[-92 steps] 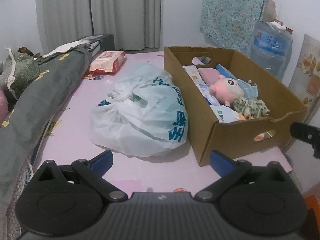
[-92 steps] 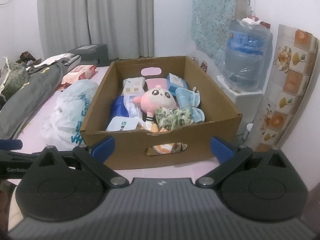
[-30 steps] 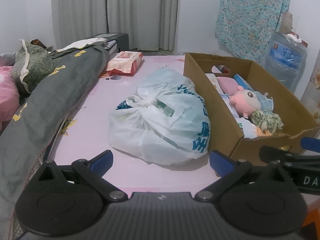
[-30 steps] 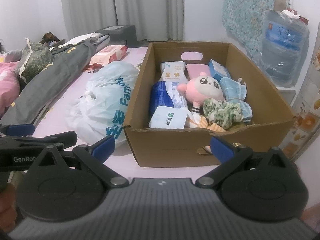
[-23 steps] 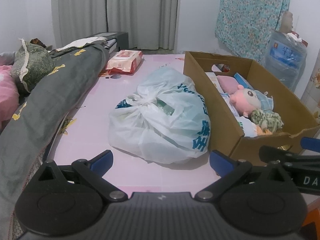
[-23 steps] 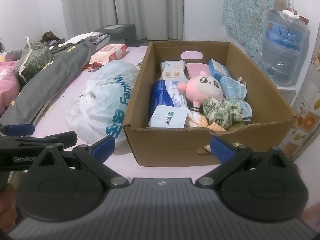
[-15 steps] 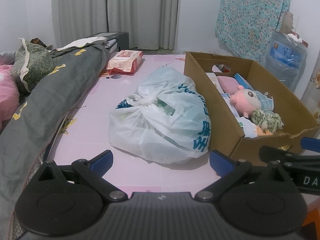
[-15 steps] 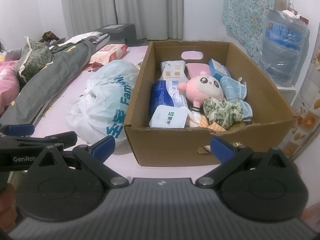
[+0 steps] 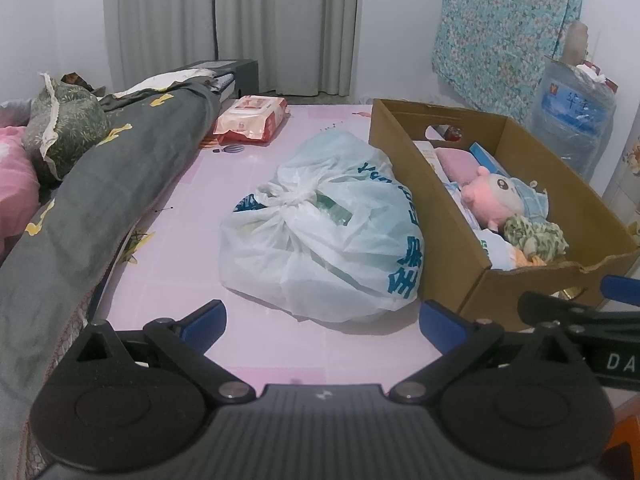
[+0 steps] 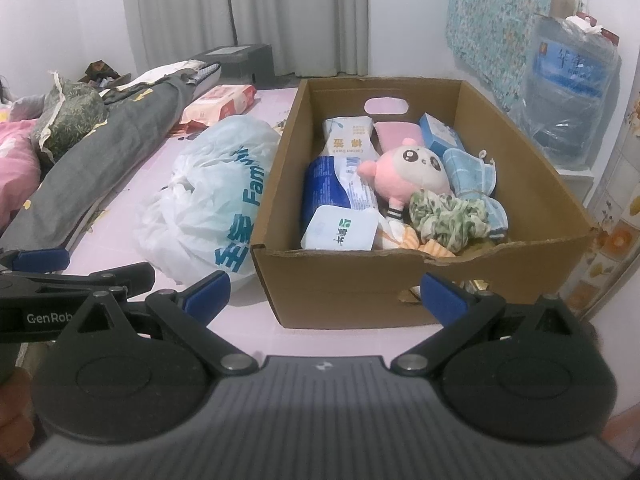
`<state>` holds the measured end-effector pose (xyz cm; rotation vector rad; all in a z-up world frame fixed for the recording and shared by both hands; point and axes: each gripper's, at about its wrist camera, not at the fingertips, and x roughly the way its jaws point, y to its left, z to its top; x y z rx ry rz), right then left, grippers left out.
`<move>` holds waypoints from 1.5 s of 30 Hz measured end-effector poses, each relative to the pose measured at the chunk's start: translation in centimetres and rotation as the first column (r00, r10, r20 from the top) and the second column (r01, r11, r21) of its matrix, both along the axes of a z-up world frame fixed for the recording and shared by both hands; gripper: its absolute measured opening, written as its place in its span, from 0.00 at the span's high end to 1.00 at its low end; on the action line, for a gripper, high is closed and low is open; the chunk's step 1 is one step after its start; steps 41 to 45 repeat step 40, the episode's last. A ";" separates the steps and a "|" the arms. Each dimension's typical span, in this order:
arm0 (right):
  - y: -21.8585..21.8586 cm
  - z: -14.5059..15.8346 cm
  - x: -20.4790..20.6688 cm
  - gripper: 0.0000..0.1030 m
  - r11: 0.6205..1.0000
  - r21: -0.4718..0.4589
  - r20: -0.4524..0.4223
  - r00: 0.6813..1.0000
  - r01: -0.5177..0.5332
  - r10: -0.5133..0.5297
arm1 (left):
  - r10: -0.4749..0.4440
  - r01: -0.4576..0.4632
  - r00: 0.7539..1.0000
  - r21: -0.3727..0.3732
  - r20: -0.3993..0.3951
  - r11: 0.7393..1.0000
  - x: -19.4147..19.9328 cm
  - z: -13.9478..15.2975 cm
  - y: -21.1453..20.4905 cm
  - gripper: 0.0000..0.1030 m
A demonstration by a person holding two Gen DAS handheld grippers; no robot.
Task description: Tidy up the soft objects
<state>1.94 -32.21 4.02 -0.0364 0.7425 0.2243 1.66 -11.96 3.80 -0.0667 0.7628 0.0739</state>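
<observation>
left gripper (image 9: 322, 316): hovering low over the pink mat (image 9: 192, 216), fingers spread wide, gripping nothing, facing the bag (image 9: 324, 236).
right gripper (image 10: 326, 292): hanging in front of the box (image 10: 344, 288), fingers wide apart, nothing between them.
soft things: lying inside the box: plush (image 10: 404, 174), blue cloth (image 10: 472, 176), green scrunchie (image 10: 448, 216), pink pad (image 10: 398, 134), mixed with tissue packs (image 10: 340, 188) and a wet-wipe pack (image 10: 340, 228).
bag: sitting knotted on the mat, touching the box's left wall; contents showing only faintly, cannot tell what.
outside box: red pack (image 9: 252, 120) resting far back on the mat; grey quilt (image 9: 100, 192) running along the left edge.
stage: reading either way. Soft things could be sorted into the box already, or waiting to be pulled out; not calling it.
risk, plush: scrunchie and cloth are pressing against it, so any grab there is likely dragging neighbours along.
risk, bag: thin plastic is prone to slipping or tearing if pinched off the knot.
risk, box: torn front rim is sitting close to the right fingers; a low reach could be snagging it and shoving the box.
risk, grippers: both are working close together, clash likely if both go to the box.
</observation>
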 end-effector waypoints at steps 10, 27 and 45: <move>0.1 0.0 -0.1 0.01 1.000 0.000 0.001 1.000 -0.002 0.002 | 0.006 -0.006 1.000 -0.002 0.002 1.000 -0.1 0.0 0.0 0.00; 0.0 -0.1 0.0 0.01 1.000 0.000 -0.003 1.000 -0.008 0.008 | 0.007 -0.007 1.000 0.000 0.001 1.000 -0.1 0.0 0.0 0.00; 0.0 -0.1 0.1 0.01 1.000 -0.001 -0.004 1.000 -0.010 0.010 | 0.008 -0.008 1.000 -0.002 -0.003 1.000 -0.1 0.0 -0.1 0.00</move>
